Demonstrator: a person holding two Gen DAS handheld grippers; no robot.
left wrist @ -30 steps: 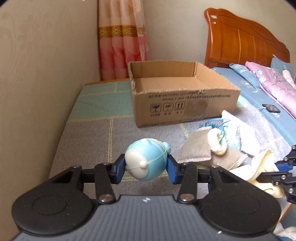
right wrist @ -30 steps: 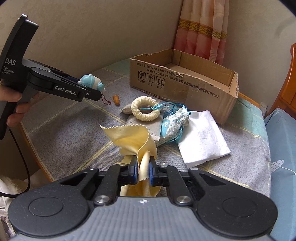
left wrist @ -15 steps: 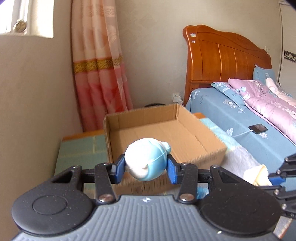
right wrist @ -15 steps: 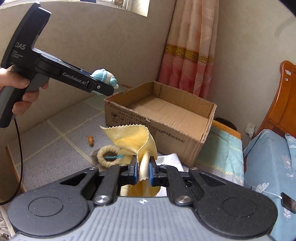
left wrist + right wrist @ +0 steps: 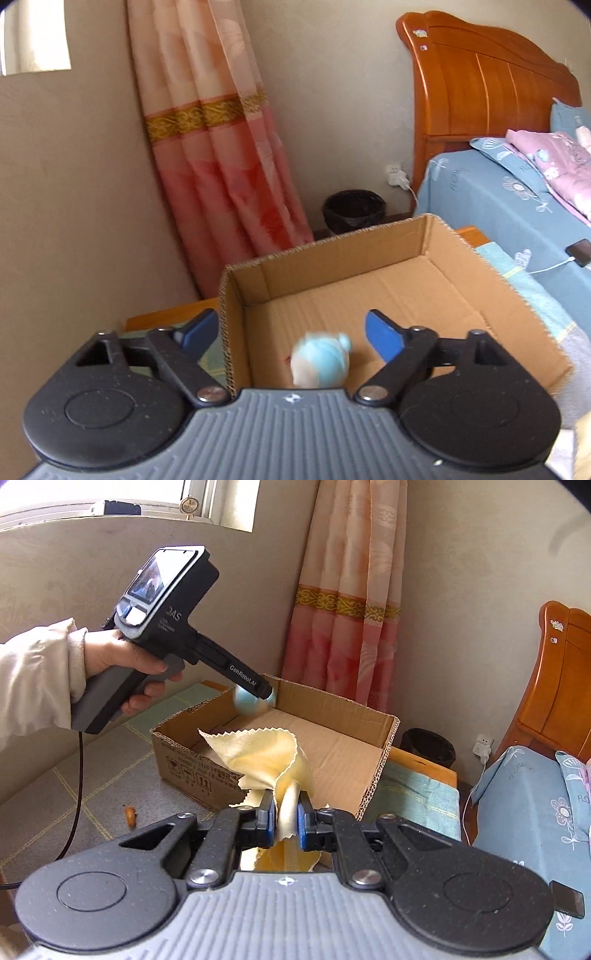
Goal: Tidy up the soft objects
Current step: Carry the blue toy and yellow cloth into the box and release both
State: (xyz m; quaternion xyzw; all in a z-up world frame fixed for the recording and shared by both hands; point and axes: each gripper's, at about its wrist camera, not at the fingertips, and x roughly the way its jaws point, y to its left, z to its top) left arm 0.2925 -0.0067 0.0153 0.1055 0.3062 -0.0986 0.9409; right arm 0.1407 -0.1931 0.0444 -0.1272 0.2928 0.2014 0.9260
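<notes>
Two grippers, left gripper (image 5: 291, 334) wide; right gripper (image 5: 286, 818) pinching yellow cloth (image 5: 266, 757)

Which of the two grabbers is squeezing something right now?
The right gripper: its fingers are shut on the yellow cloth. The left gripper is wide open, and the blue toy sits loose between its fingers.

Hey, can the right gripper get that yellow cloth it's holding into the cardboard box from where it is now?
Probably yes. The right gripper is shut on the yellow cloth just short of the cardboard box, whose top is open; only the left gripper hovers over its far corner.
</notes>
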